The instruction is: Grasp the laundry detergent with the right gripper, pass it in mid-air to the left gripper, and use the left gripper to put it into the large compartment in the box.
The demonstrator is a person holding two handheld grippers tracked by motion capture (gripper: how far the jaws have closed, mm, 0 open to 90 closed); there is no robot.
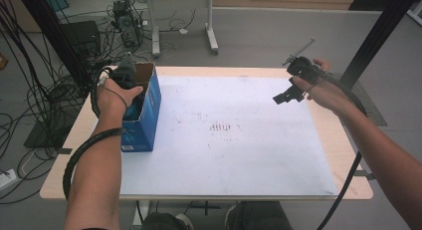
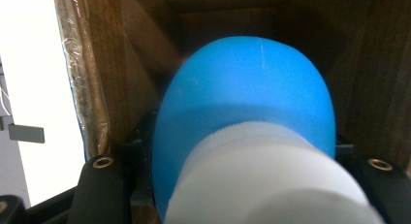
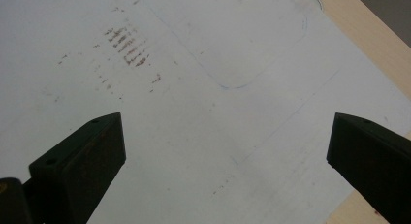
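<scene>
While inside the blue box (image 1: pixel 147 110), left hand-held gripper (image 2: pixel 242 151) clamped around a blue bottle (image 2: pixel 247 98); right hand-held gripper (image 3: pixel 225 151) spread wide.

Bare forearms, no sleeves; black tool (image 1: pixel 130 83) each hand, brass screws, black corrugated cable.

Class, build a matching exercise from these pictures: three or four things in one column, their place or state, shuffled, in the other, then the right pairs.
Things:
1. left tongs
2. right tongs
3. blue bottle
4. blue box

Places or states:
A. stands open-topped on the table's left side
B. open, above the white sheet
C. shut on the bottle
D. inside the box

Pairs: 1-C, 2-B, 3-D, 4-A
</scene>
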